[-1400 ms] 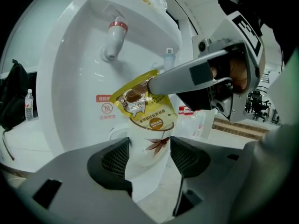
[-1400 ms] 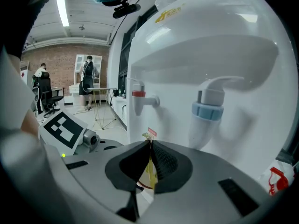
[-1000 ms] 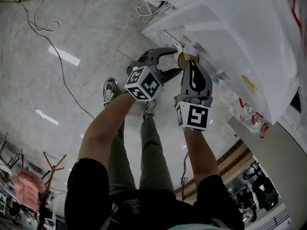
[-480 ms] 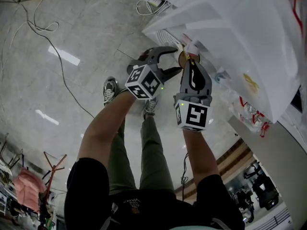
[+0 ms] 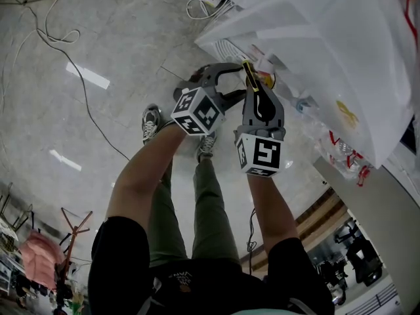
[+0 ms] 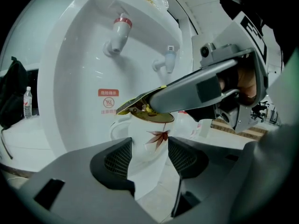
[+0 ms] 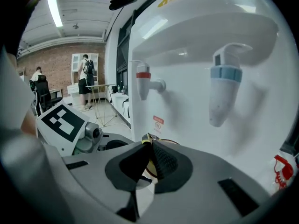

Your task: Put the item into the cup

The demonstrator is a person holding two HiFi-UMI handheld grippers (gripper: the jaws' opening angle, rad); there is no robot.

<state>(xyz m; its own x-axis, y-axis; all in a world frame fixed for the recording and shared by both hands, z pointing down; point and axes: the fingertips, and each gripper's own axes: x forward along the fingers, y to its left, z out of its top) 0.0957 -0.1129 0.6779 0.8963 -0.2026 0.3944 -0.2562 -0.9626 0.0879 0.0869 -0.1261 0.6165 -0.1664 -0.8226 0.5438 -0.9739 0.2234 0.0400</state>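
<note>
Left tool (image 6: 149, 160), jaws just closing, gripped the cup (image 6: 148, 135) by its sides before the water dispenser (image 6: 79, 69), evidently to steady it. Right tool (image 7: 149, 149), pressed together, pinched the yellow item (image 6: 133, 106) at the cup's mouth, not yet released.

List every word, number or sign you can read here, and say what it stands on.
Nothing can be quoted.
Red label with a prohibition sign, on the water dispenser: characters too small to read.
Yellow print above the dispenser's taps: blurred.
Bottle label: too small to read.
Cup: red leaf motif only, no words.
</note>
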